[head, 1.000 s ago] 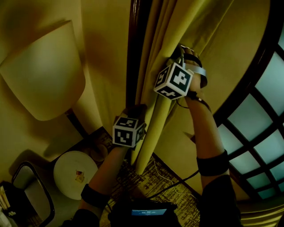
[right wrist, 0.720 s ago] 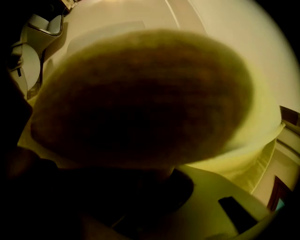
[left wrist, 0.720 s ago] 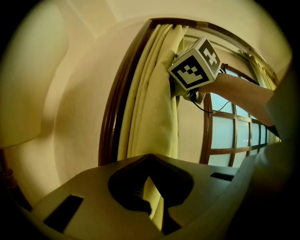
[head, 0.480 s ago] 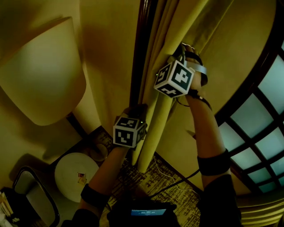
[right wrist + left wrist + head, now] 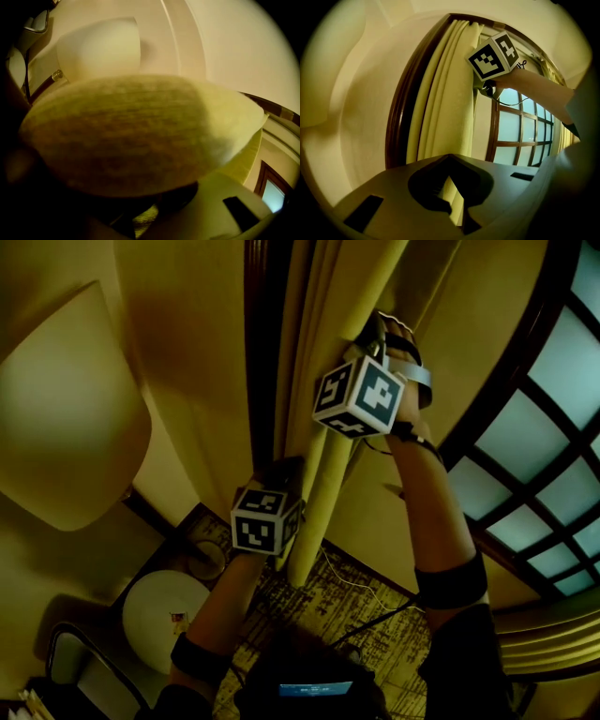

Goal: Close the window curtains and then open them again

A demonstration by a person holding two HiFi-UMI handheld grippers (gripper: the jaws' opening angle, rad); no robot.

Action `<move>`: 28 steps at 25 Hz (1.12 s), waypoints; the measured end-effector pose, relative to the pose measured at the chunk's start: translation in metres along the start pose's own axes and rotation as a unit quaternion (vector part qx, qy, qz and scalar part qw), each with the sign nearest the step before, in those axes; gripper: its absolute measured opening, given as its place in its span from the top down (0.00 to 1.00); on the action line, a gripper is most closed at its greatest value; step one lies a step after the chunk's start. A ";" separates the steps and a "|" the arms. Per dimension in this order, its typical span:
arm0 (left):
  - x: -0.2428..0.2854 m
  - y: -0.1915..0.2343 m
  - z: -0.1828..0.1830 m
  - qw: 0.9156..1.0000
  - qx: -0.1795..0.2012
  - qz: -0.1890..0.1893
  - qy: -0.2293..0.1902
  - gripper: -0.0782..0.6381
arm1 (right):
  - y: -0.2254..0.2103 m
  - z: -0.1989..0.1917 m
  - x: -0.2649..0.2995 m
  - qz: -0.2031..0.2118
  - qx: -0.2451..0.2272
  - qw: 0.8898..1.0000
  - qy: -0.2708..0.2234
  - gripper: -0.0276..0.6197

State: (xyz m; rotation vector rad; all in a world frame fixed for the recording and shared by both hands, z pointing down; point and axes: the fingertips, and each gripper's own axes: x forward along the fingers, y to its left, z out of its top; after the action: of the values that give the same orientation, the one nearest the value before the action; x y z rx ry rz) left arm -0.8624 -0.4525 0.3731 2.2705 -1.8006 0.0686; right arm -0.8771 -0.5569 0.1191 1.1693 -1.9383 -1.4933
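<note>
The yellow curtain (image 5: 323, 493) hangs gathered in thick folds against the dark wooden window frame (image 5: 262, 381). My right gripper (image 5: 375, 334) is high up on one rounded fold. That fold (image 5: 140, 131) fills the right gripper view and lies between the jaws, touching the lower one. These jaws have just been opening slightly. My left gripper (image 5: 286, 470) is lower, at the curtain's edge by the frame. In the left gripper view its jaws (image 5: 449, 157) meet at the tips with the curtain (image 5: 450, 103) right behind them. I cannot see any fabric pinched there.
A latticed window (image 5: 544, 427) is at the right. A large lamp shade (image 5: 66, 427) hangs at the left over a round side table (image 5: 164, 615) and a chair (image 5: 89, 681). A cable (image 5: 356, 587) trails over the patterned carpet below.
My left gripper has sunk a little along the curtain. The right gripper stays on the same fold. The head view has swung, so the lamp sits further left.
</note>
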 end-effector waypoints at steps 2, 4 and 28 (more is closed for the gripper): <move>0.004 0.000 -0.005 1.000 -0.002 0.001 -0.002 0.89 | -0.003 -0.005 -0.006 -0.009 0.010 1.000 -0.001 0.80; 0.005 -0.007 -0.011 1.000 -0.006 -0.001 -0.003 0.89 | -0.006 -0.015 -0.016 -0.014 0.016 1.000 0.001 0.78; -0.060 -0.291 -0.101 0.996 0.041 -0.073 0.041 0.89 | -0.043 -0.250 -0.396 0.001 0.301 0.951 0.071 0.53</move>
State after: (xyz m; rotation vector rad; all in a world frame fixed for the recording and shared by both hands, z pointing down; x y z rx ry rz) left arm -0.5845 -0.3118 0.4135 2.4112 -1.6155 0.2097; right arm -0.4544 -0.3787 0.2232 1.4631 -2.3625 -0.7920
